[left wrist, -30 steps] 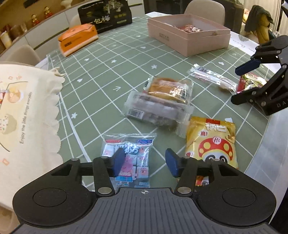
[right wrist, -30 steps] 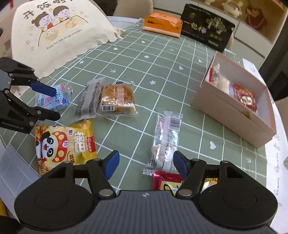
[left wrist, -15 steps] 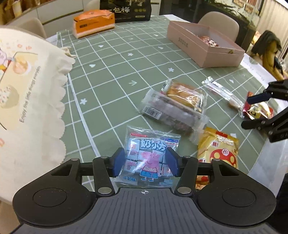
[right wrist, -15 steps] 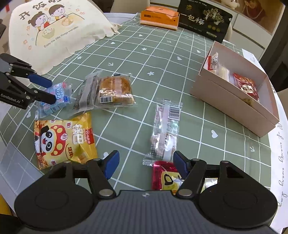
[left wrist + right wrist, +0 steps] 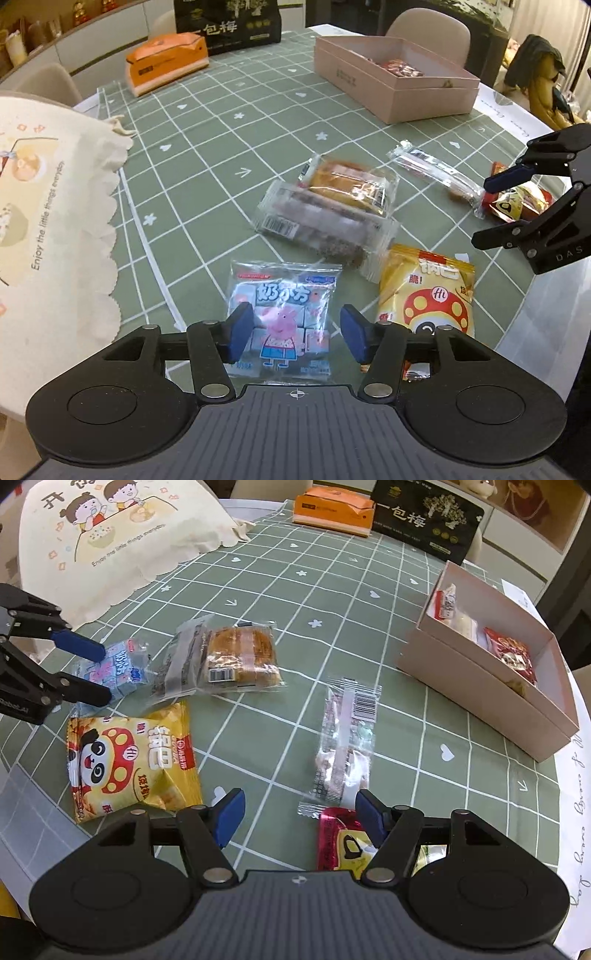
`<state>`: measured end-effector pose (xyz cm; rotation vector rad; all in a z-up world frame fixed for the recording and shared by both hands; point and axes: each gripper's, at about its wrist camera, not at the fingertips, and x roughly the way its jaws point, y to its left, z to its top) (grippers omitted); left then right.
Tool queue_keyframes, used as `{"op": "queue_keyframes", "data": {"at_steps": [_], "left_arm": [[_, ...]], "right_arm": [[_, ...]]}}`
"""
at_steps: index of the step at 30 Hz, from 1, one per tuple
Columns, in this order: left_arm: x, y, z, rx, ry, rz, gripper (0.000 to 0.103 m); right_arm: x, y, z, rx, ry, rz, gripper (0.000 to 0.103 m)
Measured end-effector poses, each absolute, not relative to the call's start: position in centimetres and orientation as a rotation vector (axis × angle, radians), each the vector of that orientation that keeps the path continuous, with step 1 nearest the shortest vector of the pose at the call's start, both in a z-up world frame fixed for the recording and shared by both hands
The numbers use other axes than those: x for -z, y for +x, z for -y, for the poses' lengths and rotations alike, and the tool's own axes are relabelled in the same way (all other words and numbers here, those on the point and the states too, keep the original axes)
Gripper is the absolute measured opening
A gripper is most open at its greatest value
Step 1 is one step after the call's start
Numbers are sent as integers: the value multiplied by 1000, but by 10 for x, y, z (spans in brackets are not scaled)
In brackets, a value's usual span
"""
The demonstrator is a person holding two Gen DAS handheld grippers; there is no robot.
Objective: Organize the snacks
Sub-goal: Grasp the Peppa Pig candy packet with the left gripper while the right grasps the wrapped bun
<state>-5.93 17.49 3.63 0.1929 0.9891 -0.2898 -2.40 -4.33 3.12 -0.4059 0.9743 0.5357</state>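
Blue pads of my left gripper (image 5: 295,334) gape wide around the pig packet (image 5: 282,314); my right gripper (image 5: 299,818), also wide, hovers beside it over a red packet (image 5: 341,843).

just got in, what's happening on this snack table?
A person with a handheld gripper in each hand is sorting snacks on a green checked tablecloth. The left gripper is open, its fingers straddling the blue cartoon-pig packet; not yet closed on it. The right gripper is open too, near the red packet at the table edge. A pink box already holds a few snacks; the yellow mushroom bag, cake packs and a clear wrapper lie loose.
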Motion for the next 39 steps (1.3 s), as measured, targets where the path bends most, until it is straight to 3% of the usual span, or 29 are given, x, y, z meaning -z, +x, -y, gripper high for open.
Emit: {"op": "queue_keyframes", "data": {"at_steps": [13,18,29,33,39], "left_arm": [[-33,-40,-187,206,132,-973,65],[-22,-38,-179,155,127,-986,76],[-22,-37,-186,59,-12,-999,75],[-24,-49,-175,29,-60,-1006,66],[-27,-73,-172,-32,-153,-1013,65]], "right_arm": [[-30,-22,41,-554,-408,-975,67],[-28,-21,34,-568,-408,-973,68],[-40,-9,23,-593,-393,-907,68],[-41,23,9,-586,-316,-879,68],[-30,45,-27,-757,-275,-930,69]]}}
